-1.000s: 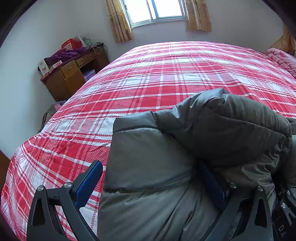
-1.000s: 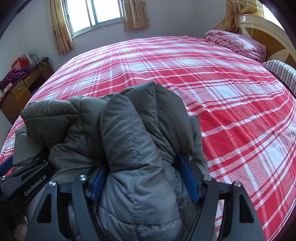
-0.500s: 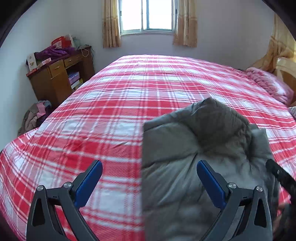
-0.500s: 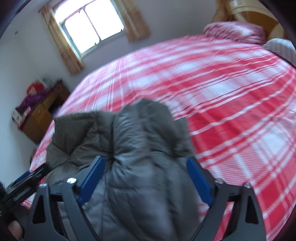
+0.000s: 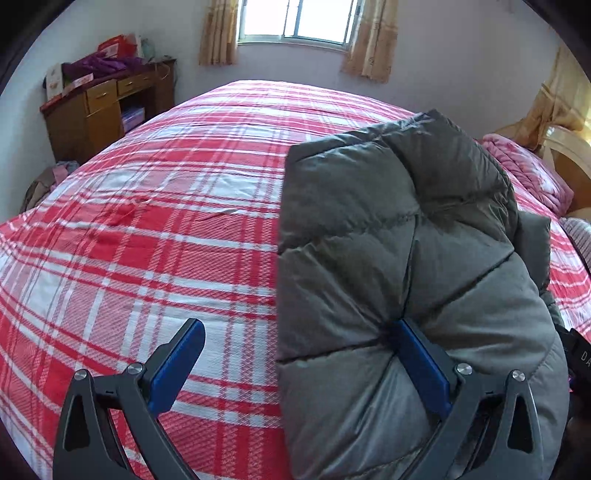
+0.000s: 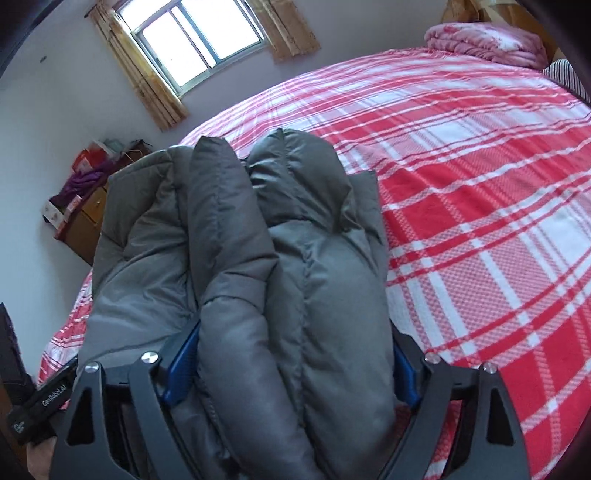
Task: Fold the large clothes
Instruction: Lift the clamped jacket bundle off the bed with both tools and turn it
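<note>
A grey quilted puffer jacket [image 5: 399,258], folded into a thick bundle, lies on the bed with the red and white plaid cover [image 5: 147,229]. My left gripper [image 5: 299,358] is open; the jacket's left edge reaches between its jaws and its right finger [image 5: 421,362] presses into the padding. In the right wrist view the bundled jacket [image 6: 273,280] fills the gap of my right gripper [image 6: 291,365], whose wide-set jaws hold it on both sides. The left gripper's body [image 6: 40,406] shows at the lower left there.
A wooden desk [image 5: 107,110] with clutter stands by the far left wall under a window [image 5: 295,22]. A pink folded blanket [image 6: 487,40] lies at the bed's head beside a wooden headboard [image 5: 569,155]. A pile of clothes [image 5: 48,181] lies on the floor.
Both grippers swung their views and rose with the jacket. The bundle now looks more compact and sits more to the right in the left wrist view.
</note>
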Available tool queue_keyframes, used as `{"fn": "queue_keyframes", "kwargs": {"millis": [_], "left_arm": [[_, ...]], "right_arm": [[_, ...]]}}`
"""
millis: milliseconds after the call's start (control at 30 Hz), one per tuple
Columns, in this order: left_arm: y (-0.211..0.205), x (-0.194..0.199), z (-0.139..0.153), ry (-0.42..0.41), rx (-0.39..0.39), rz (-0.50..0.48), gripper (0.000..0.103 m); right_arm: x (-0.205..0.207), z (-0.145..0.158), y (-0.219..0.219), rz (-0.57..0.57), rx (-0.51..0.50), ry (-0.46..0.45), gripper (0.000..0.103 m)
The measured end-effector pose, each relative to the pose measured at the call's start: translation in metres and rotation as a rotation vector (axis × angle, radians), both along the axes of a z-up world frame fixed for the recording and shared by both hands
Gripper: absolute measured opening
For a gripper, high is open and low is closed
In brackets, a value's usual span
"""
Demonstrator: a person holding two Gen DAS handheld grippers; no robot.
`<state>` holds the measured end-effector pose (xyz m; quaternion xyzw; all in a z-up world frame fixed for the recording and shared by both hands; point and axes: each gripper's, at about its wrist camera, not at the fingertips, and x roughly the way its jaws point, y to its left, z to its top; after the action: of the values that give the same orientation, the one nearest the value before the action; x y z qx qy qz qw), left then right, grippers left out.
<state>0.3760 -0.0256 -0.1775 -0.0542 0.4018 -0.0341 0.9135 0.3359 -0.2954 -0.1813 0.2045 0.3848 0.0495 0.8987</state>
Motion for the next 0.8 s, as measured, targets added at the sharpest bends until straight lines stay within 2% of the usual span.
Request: {"fn": "queue_keyframes", "kwargs": {"millis": [100, 233, 300, 367, 433, 500, 533, 567, 600, 667, 800], "left_arm": [[-0.002, -0.001, 0.0, -0.007, -0.007, -0.025, 0.102], [-0.006, 0.0, -0.004, -0.007, -0.047, -0.052, 0.099], [-0.009, -0.001, -0.003, -0.012, -0.069, -0.085, 0.089], [-0.013, -0.003, -0.002, -0.027, -0.084, -0.13, 0.071], [-0.02, -0.005, 0.0, -0.035, -0.076, -0.156, 0.066], [-0.026, -0.005, 0.002, -0.038, -0.073, -0.174, 0.053], [-0.03, -0.008, 0.004, -0.053, -0.05, -0.186, 0.042], [-0.035, -0.012, 0.008, -0.069, -0.015, -0.191, 0.031], [-0.038, -0.014, 0.01, -0.078, 0.006, -0.196, 0.026], [-0.045, -0.023, 0.02, -0.103, 0.065, -0.201, 0.019], [-0.04, -0.045, 0.052, -0.189, 0.091, -0.207, 0.017]], "right_arm": [[-0.006, 0.001, 0.005, 0.044, 0.003, -0.029, 0.073], [-0.005, -0.001, 0.005, 0.06, 0.024, -0.035, 0.073], [-0.003, -0.002, 0.006, 0.07, 0.032, -0.039, 0.071], [-0.003, -0.002, 0.008, 0.102, 0.057, -0.039, 0.062], [-0.004, -0.004, 0.009, 0.129, 0.098, -0.035, 0.059], [-0.001, -0.006, 0.008, 0.143, 0.123, -0.023, 0.052], [0.001, -0.007, 0.007, 0.148, 0.132, -0.019, 0.049], [0.001, -0.006, 0.009, 0.158, 0.136, -0.021, 0.041], [0.002, -0.005, 0.013, 0.175, 0.144, -0.026, 0.035], [0.0, -0.003, 0.015, 0.203, 0.159, -0.04, 0.03], [-0.015, 0.009, 0.02, 0.232, 0.202, -0.094, 0.026]]}}
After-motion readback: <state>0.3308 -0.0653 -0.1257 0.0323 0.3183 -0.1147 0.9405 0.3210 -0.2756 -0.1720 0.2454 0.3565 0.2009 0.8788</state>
